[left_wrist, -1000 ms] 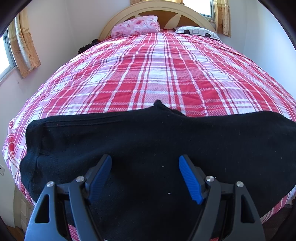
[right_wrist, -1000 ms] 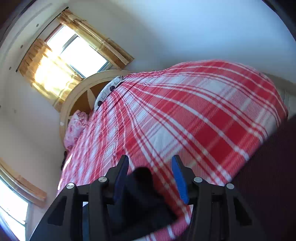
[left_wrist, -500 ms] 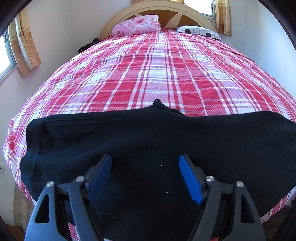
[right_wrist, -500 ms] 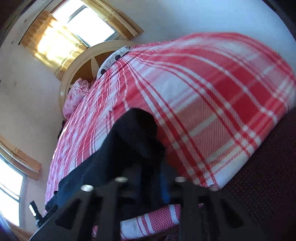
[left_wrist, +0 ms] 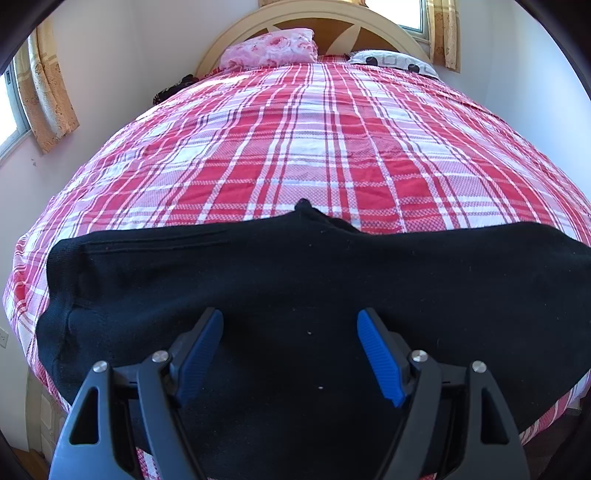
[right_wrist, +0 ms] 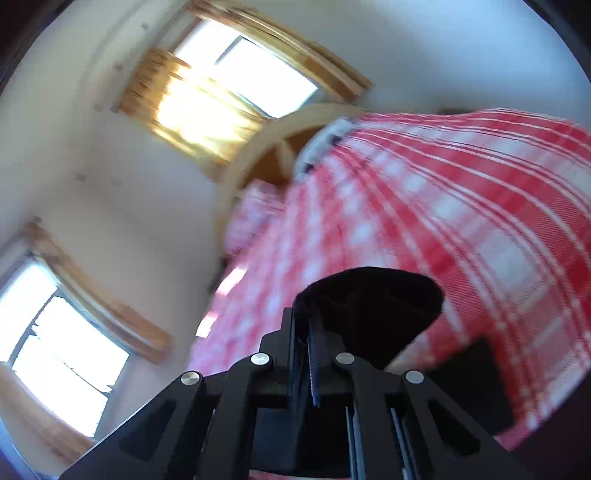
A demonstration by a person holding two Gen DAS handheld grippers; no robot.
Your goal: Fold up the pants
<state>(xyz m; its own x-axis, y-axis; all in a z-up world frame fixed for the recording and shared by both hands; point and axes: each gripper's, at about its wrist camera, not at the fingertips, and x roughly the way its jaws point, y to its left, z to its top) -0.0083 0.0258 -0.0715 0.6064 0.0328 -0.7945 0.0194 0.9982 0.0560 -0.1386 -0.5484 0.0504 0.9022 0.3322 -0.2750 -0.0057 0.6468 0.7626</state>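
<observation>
The black pants [left_wrist: 295, 295] lie spread crosswise over the near end of the bed [left_wrist: 314, 147], on a red-and-white plaid bedspread [left_wrist: 258, 177]. The fabric extends from the left edge of the mattress to the right edge of the left wrist view.

Left hand-held gripper [left_wrist: 290, 343]: fingers spread wide, blue pads [left_wrist: 376, 354] facing each other above the pants. Nothing lies between the pads. Whether the fingertips touch the fabric cannot be told.

Right hand-held gripper [right_wrist: 314, 332]: fingers closed together on a bunched portion of the pants [right_wrist: 373, 306]. The gripped fabric rises in a dark fold in front of the gripper, raised off the bedspread [right_wrist: 461, 221]. This view is tilted and blurred.

At the far end of the bed stand a curved wooden headboard [left_wrist: 369, 26], a pink floral pillow [left_wrist: 273, 48] and a white patterned pillow [left_wrist: 395, 64]. Curtained windows [right_wrist: 236, 92] are set in the walls.
</observation>
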